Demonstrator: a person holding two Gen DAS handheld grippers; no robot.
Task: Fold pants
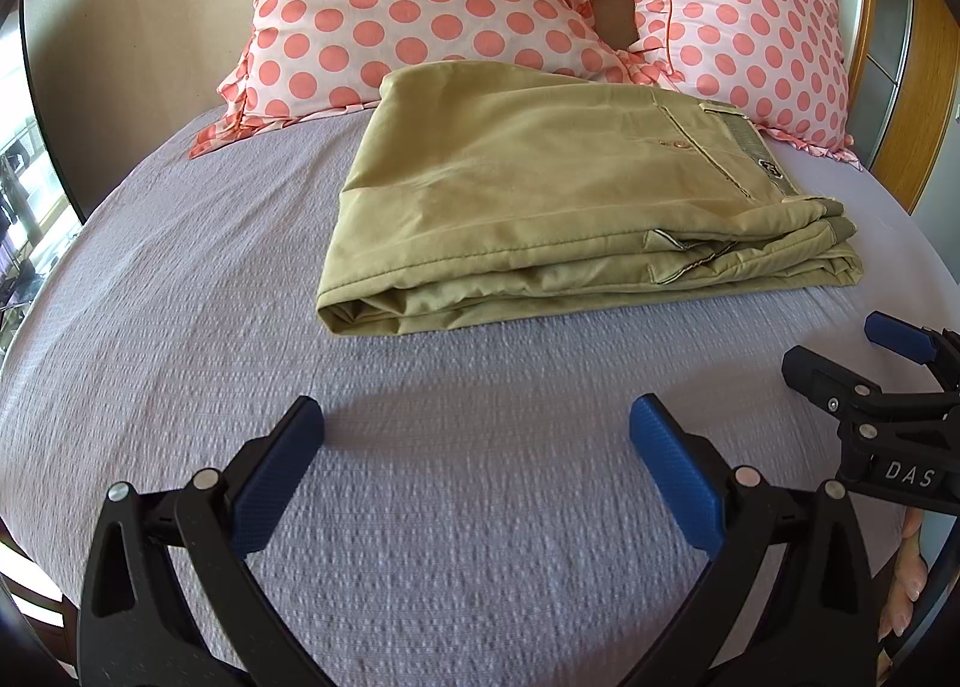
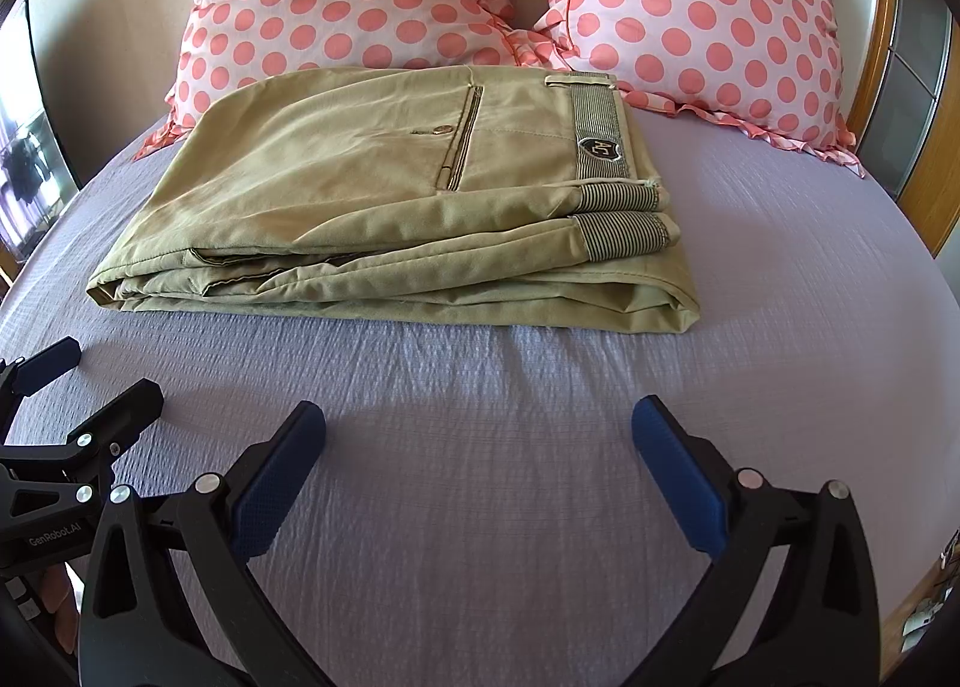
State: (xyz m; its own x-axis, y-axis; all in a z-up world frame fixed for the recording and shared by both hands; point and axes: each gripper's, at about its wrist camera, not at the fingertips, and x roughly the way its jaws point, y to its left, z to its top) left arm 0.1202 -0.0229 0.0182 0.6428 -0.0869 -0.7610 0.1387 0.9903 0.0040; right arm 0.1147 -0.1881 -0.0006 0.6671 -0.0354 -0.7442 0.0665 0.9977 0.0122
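Note:
Khaki pants (image 1: 558, 201) lie folded in a flat stack on the lilac bedspread (image 1: 456, 507), waistband with striped lining to the right. They also show in the right wrist view (image 2: 384, 201). My left gripper (image 1: 477, 423) is open and empty, hovering over the bedspread in front of the pants. My right gripper (image 2: 479, 426) is open and empty too, a short way before the pants' front edge. The right gripper (image 1: 840, 354) shows at the right edge of the left wrist view; the left gripper (image 2: 99, 372) shows at the left edge of the right wrist view.
Two pink pillows with coral dots (image 1: 420, 9) (image 2: 708, 21) lean behind the pants at the head of the bed. A wooden headboard (image 1: 924, 105) and a cabinet stand at the right. A window is at the far left.

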